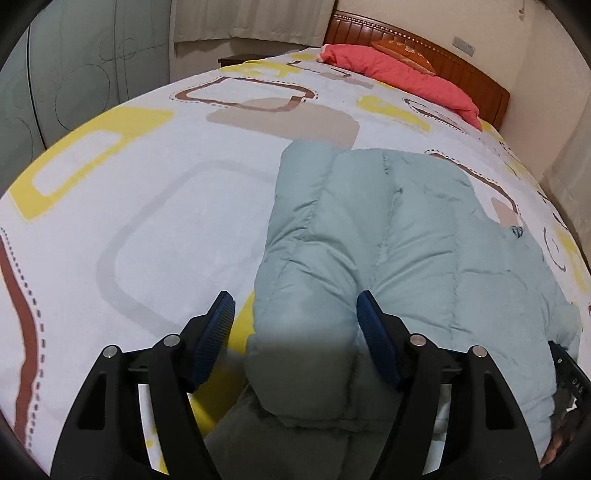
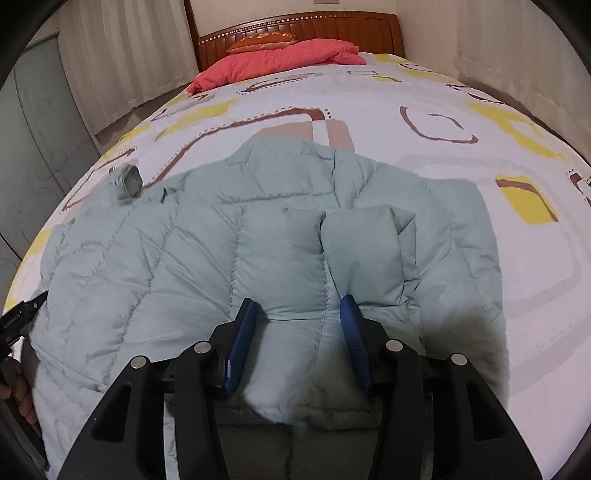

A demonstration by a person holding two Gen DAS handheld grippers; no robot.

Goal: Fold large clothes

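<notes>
A pale green quilted puffer jacket (image 1: 391,236) lies spread on the bed; it also shows in the right wrist view (image 2: 207,254). My left gripper (image 1: 295,306) is open, its blue pads either side of the jacket's left folded edge. My right gripper (image 2: 297,310) is open with a puffy fold of the jacket between its pads. A sleeve (image 2: 365,251) is folded over the jacket's right part. A sleeve cuff (image 2: 129,181) sticks out at the far left.
The bed cover (image 1: 155,206) is white with yellow and brown shapes. A red pillow (image 2: 280,59) and wooden headboard (image 2: 303,29) are at the far end. Curtains and a wardrobe (image 1: 74,74) stand to the left.
</notes>
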